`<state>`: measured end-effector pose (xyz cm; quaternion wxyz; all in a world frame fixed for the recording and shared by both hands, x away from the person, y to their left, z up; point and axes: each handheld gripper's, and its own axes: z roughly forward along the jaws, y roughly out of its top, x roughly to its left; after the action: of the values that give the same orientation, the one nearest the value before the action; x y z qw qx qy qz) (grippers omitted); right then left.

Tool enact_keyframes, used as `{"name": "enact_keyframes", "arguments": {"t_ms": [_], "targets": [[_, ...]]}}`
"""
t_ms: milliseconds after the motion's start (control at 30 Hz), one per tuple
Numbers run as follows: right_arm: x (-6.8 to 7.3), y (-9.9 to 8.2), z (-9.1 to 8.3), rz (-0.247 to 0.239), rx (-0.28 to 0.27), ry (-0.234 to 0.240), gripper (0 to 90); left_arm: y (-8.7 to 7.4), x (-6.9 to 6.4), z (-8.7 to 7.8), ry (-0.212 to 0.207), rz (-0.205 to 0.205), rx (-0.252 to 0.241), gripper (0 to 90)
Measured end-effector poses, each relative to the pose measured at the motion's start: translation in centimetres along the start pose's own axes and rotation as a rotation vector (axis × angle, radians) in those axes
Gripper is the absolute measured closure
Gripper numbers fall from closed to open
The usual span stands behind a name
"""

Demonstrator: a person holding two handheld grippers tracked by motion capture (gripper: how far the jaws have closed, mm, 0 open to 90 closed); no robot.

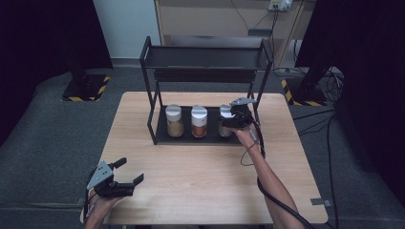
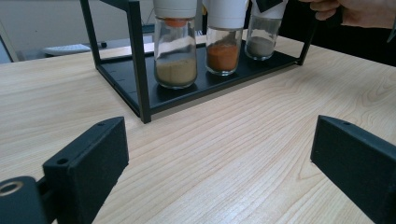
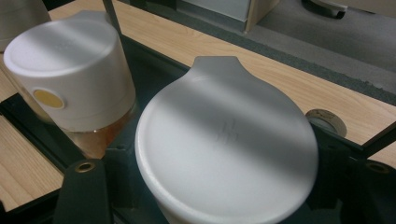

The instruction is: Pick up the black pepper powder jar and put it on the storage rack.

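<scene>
High view: right gripper [image 1: 232,116] is clamped on the white-capped glass spice jar of grey powder [image 1: 224,125], apparently standing on the black metal rack's [image 1: 149,90] lower shelf.

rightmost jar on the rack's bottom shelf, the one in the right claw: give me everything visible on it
The rightmost jar is clear, glass-like, with a tall white cap whose flat round top carries a small tab at one edge. Grey powder fills its lowest part. It stands upright at the right end of the black rack's lower shelf, beside the orange-powder jar. The right claw is shut on its cap, jaws either side.
</scene>
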<state>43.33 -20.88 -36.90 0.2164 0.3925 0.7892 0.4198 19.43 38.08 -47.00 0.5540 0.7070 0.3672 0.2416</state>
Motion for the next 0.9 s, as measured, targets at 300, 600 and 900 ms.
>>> {"name": "enact_keyframes", "arguments": {"t_ms": [300, 600, 900], "targets": [[0.02, -0.31, 0.26, 0.007, 0.007, 0.004, 30.9, 0.00, 0.00, -0.01, 0.001, 0.000, 0.000, 3.4], [-0.29, -0.59, 0.32, 0.015, 0.008, 0.012, 30.7, 0.02, -0.01, -0.01, 0.001, 0.001, 0.001, 3.4], [-0.36, -0.73, 0.05, 0.027, -0.014, 0.013, 17.8, 0.04, -0.03, 0.01, 0.000, 0.002, 0.003, 3.4]]}}
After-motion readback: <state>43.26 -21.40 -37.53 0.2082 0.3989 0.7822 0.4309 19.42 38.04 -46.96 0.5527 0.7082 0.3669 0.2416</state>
